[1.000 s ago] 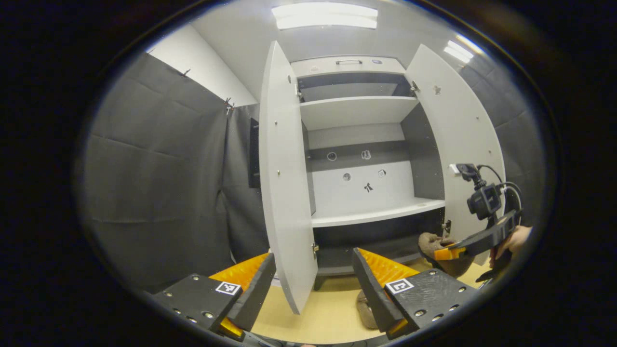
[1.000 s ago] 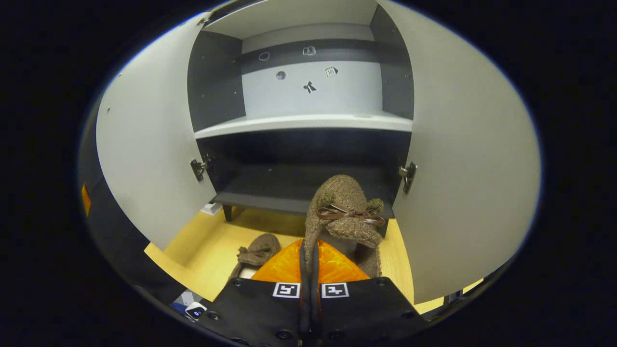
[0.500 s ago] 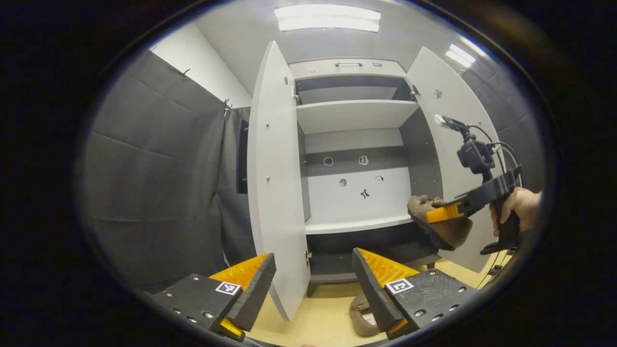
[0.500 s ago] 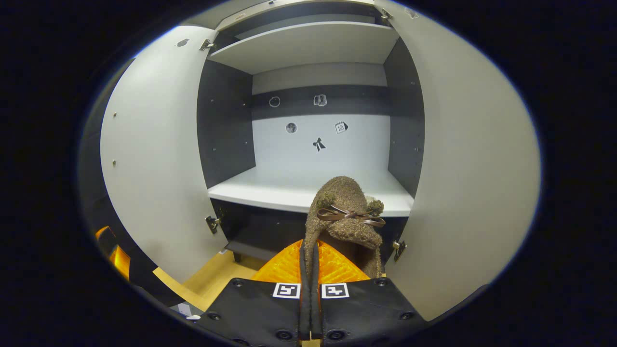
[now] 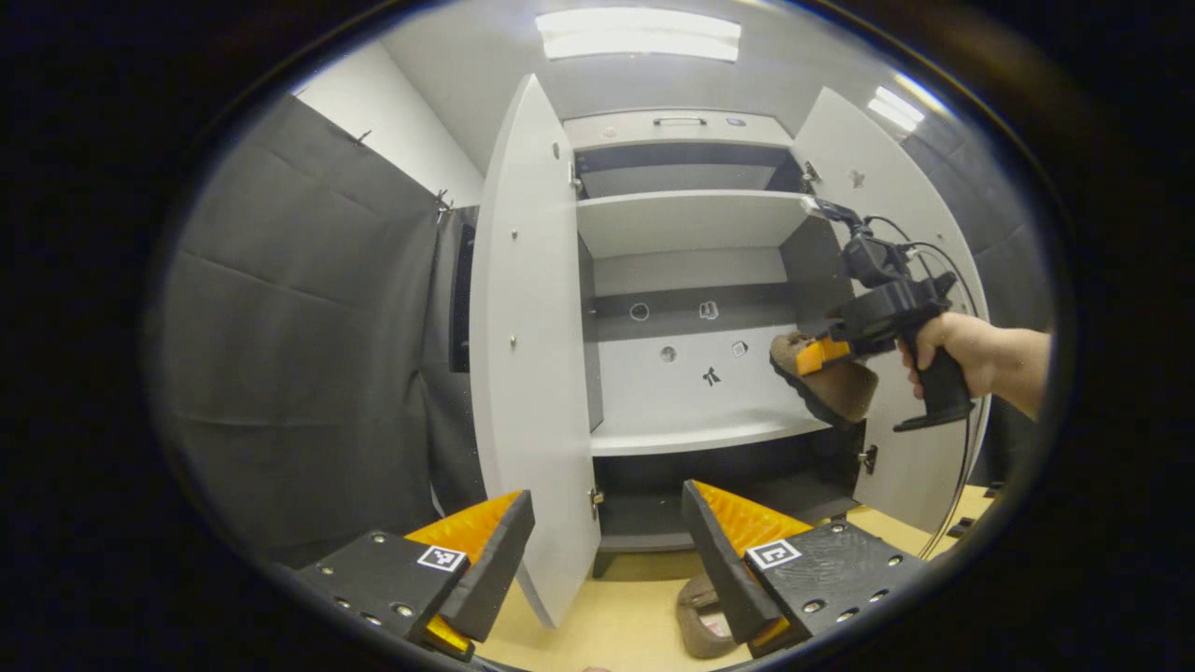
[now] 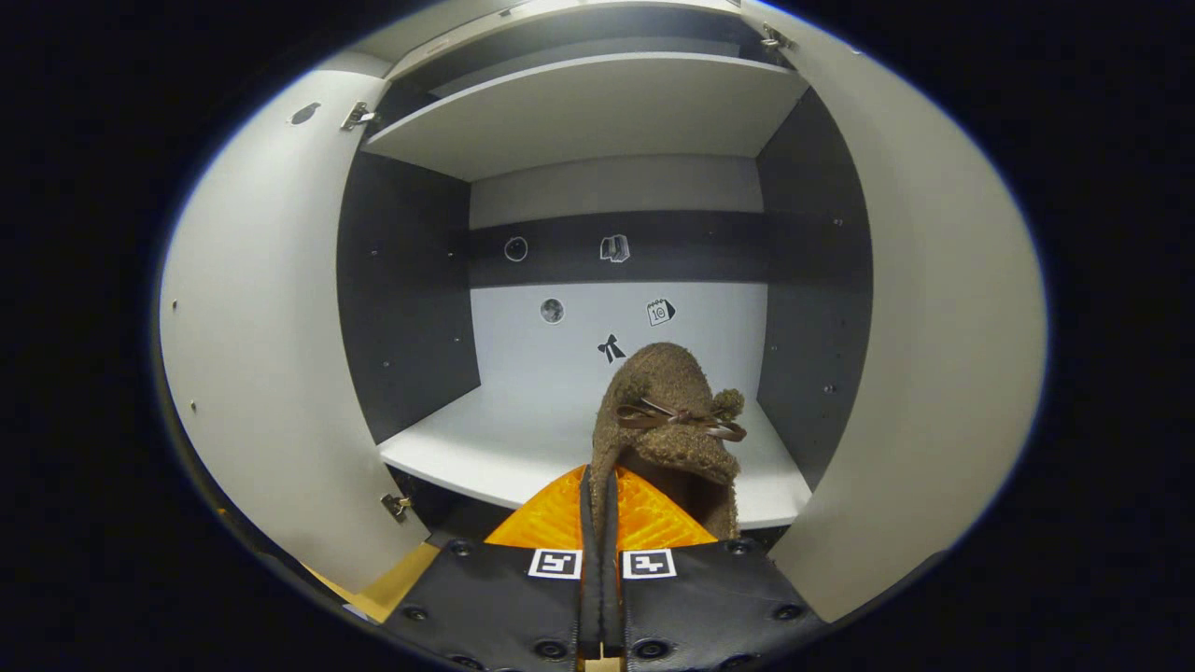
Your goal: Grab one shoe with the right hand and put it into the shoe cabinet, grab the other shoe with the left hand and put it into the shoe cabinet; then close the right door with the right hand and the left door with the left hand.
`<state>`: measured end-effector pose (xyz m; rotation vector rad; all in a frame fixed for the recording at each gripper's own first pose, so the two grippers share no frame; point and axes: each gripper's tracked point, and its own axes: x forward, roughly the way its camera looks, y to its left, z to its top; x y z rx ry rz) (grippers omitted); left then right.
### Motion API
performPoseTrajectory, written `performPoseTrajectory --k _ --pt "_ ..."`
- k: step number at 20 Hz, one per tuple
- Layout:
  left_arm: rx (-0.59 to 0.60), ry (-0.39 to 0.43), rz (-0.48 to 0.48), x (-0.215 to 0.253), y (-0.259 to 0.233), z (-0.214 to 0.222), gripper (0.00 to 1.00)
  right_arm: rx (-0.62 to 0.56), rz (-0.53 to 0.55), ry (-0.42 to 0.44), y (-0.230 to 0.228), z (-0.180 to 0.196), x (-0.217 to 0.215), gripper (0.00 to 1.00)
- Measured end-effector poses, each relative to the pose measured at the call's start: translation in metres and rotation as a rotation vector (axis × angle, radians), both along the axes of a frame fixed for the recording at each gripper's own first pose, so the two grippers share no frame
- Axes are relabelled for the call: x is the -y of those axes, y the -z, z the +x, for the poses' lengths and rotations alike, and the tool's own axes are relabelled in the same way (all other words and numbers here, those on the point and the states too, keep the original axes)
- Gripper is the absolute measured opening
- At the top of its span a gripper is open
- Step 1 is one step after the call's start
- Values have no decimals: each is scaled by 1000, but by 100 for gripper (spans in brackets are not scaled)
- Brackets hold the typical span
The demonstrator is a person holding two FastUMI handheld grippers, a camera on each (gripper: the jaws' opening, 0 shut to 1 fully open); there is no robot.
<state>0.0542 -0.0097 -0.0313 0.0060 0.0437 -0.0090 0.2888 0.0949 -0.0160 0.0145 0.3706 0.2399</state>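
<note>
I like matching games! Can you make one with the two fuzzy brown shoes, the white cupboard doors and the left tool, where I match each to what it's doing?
Things:
1. fuzzy brown shoe with a bow
2. other fuzzy brown shoe
3. white cupboard doors
4. left tool

States:
A. lying on the yellow floor
B. open, holding nothing
C. pinched in the right tool, in front of the white shelf
D. swung open

Pairs: 1-C, 2-A, 3-D, 4-B

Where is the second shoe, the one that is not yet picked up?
In the left gripper view the second shoe lies on the floor before the open cabinet, just beside the left tool.
</note>
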Motion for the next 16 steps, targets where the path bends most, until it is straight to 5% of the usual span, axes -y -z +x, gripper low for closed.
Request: performPoseTrajectory --k 9,16 --pt "-52 2 -7 2 16 13 93 -31 -17 60 12 96 -10 2" --pt "-79 8 7 1 23 19 100 -36 -69 58 30 116 -17 12"
